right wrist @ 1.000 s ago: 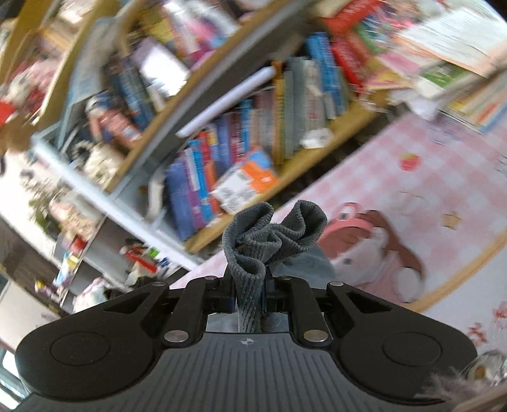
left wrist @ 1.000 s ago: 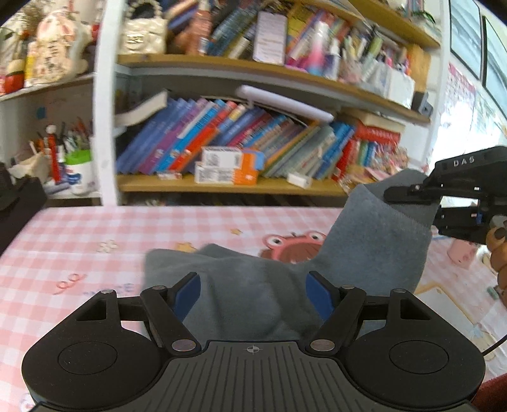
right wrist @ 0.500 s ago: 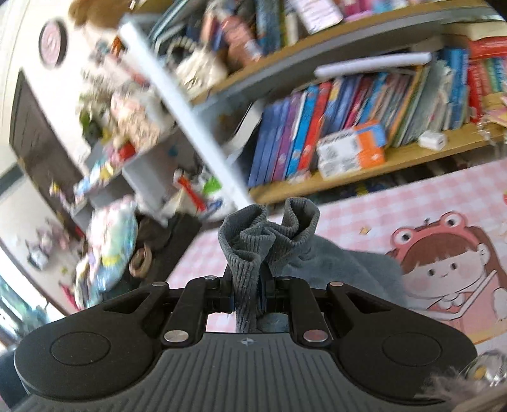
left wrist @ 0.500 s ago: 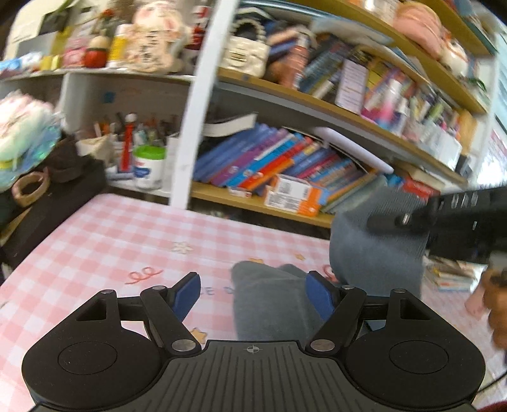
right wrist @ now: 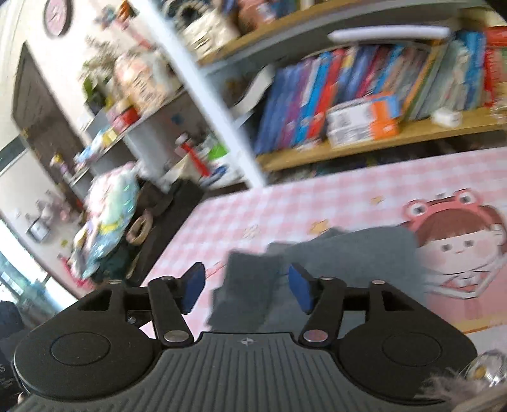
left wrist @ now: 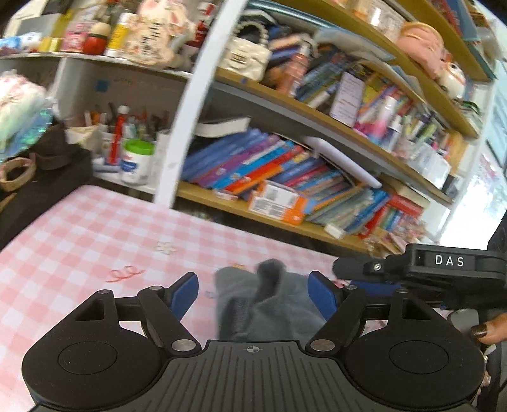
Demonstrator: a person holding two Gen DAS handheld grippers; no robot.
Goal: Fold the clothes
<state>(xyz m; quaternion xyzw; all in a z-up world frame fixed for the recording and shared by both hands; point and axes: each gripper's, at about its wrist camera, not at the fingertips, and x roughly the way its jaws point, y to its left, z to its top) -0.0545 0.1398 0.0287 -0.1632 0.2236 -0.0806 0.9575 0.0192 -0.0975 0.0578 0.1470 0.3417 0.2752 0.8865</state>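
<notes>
Left wrist view: the left gripper [left wrist: 253,290] hung low over a pink checked tablecloth [left wrist: 79,241], its blue-padded fingers [left wrist: 187,290] spread wide with nothing between them but a rumpled grey garment [left wrist: 263,304] lying on the cloth below. To its right the right gripper [left wrist: 364,272], a black tool lettered "DAS", reached in from the side, a dark-nailed hand [left wrist: 488,329] at its handle. Behind stood a crowded bookshelf [left wrist: 301,177] and a white jar with a green lid [left wrist: 137,161].

From the right wrist view, the right gripper [right wrist: 247,288] likewise had its fingers [right wrist: 302,290] parted and empty. The grey garment [right wrist: 332,256] lay flat on the tablecloth [right wrist: 317,202] under and just beyond them, one edge bunched, blurred by motion. Its far right edge touched a printed cartoon girl in a frog hat [right wrist: 456,241]. A round pink wall clock [right wrist: 58,16] showed at upper left.
</notes>
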